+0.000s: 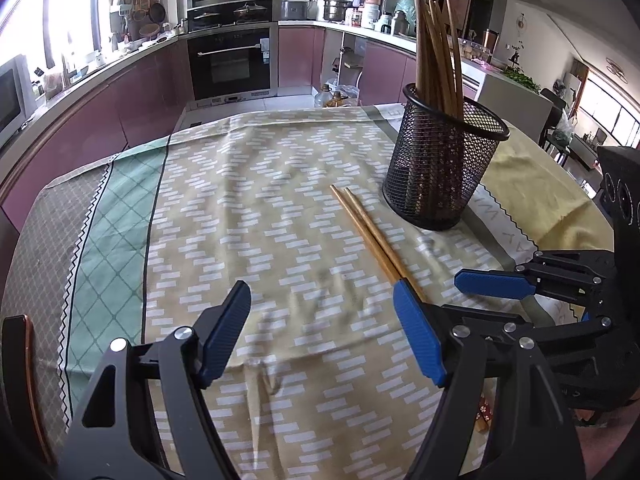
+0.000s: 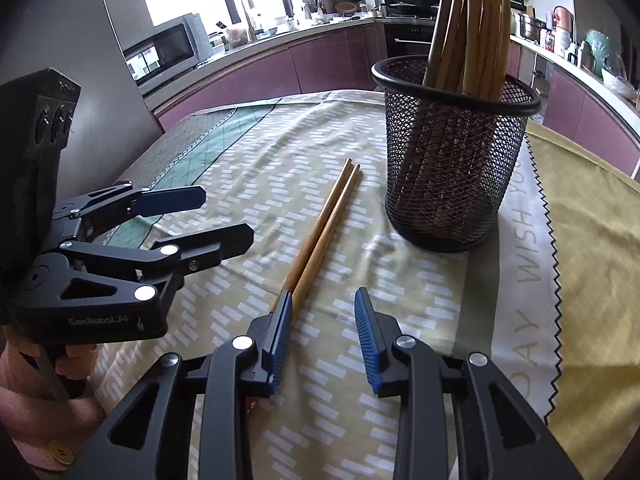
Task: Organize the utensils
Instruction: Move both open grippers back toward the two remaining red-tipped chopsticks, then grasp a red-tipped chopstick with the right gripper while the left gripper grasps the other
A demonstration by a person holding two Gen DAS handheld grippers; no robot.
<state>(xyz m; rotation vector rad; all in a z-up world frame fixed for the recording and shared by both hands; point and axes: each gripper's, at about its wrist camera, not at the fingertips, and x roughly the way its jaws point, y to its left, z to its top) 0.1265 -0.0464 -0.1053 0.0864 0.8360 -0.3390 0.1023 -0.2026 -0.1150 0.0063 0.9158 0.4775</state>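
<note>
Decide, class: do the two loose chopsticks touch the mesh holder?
Apart. The right wrist view shows bare tablecloth between the chopsticks and the holder; the left wrist view shows the same gap.

Left claw [image 2: 224,216] reads "GenRobot.AI"; tablecloth [image 2: 528,272] "WISH YOU".

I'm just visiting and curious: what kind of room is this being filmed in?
Most likely a home kitchen: a built-in oven under a long counter, a microwave, and a cloth-covered table with chopsticks.
</note>
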